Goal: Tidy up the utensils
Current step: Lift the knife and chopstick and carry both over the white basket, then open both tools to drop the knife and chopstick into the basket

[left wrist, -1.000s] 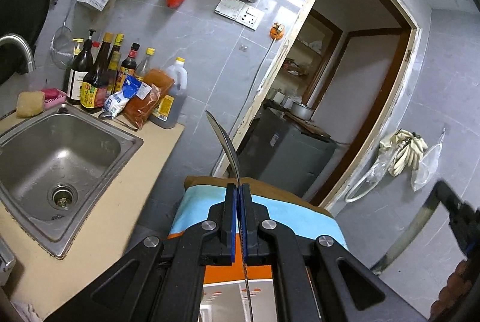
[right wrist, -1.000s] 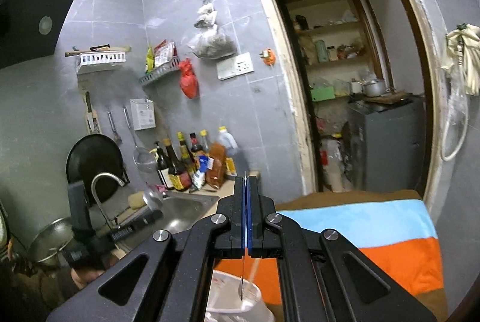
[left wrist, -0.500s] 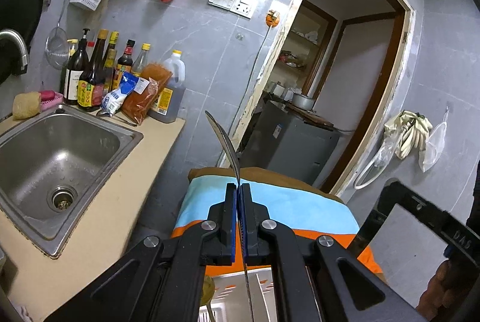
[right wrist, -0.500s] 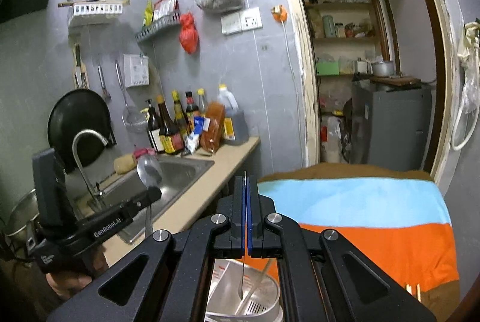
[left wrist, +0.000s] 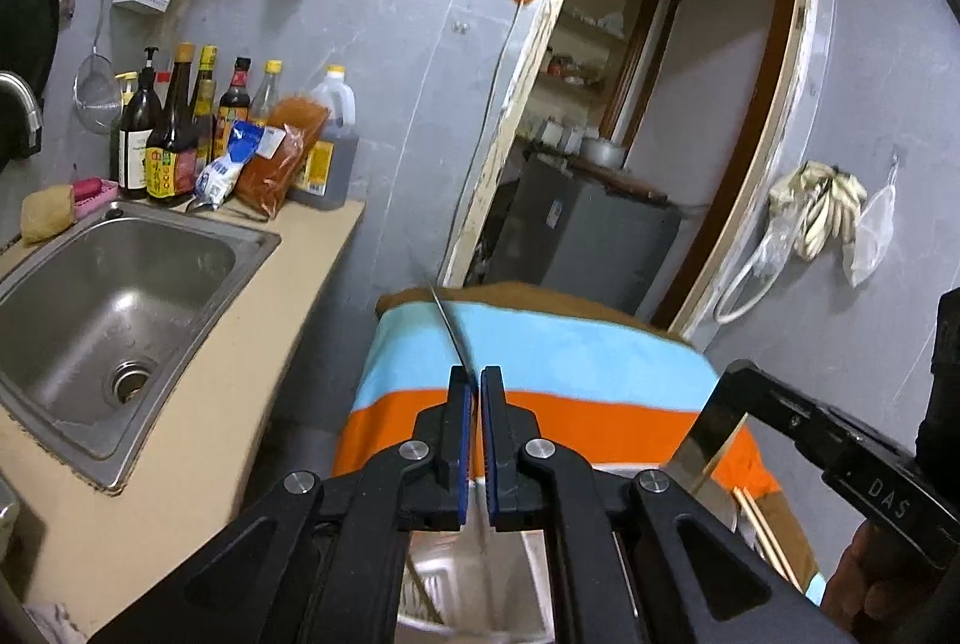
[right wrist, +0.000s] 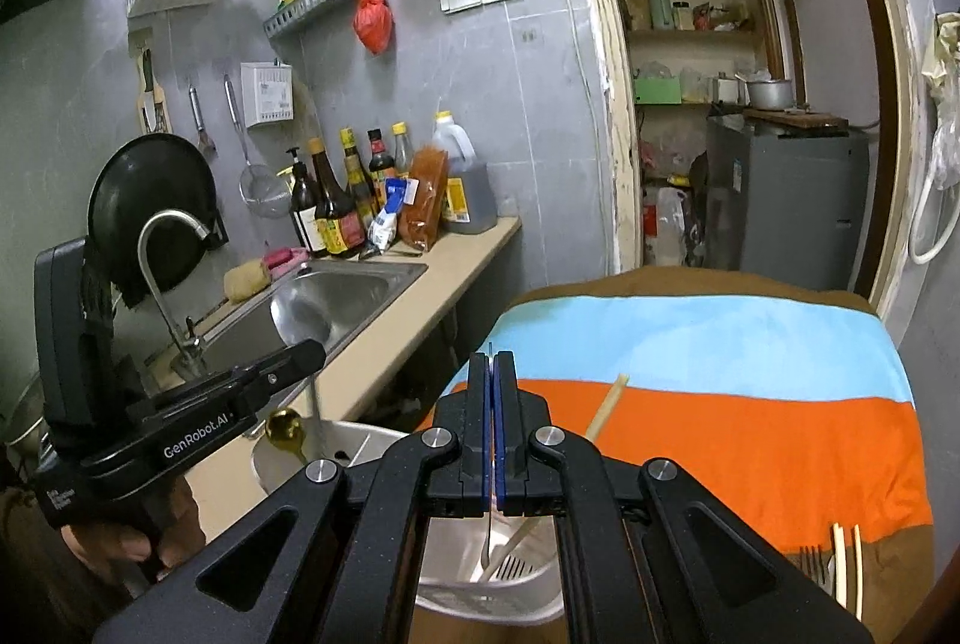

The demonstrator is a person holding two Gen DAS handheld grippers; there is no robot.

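My left gripper (left wrist: 474, 380) stands slightly parted around a steel spoon (left wrist: 450, 326); its bowl (right wrist: 299, 311) sticks up past the fingertips and its handle hangs into a steel cup (right wrist: 288, 455) beside a gold spoon (right wrist: 287, 427). My right gripper (right wrist: 493, 365) is shut on a thin metal utensil (right wrist: 487, 530) that hangs into a white slotted holder (right wrist: 516, 584) holding a chopstick (right wrist: 606, 407). From the left wrist view the right gripper (left wrist: 729, 374) holds a flat steel blade (left wrist: 708, 449).
A striped cloth (right wrist: 720, 404) covers the table, with a fork and chopsticks (right wrist: 843, 563) lying at its right. A sink (left wrist: 114, 308) and sauce bottles (left wrist: 174, 134) are on the counter to the left. A doorway (left wrist: 630, 134) lies behind.
Both grippers dropped toward the holders. The spoon slid down in my left gripper, whose jaws parted slightly. The right gripper came closer.
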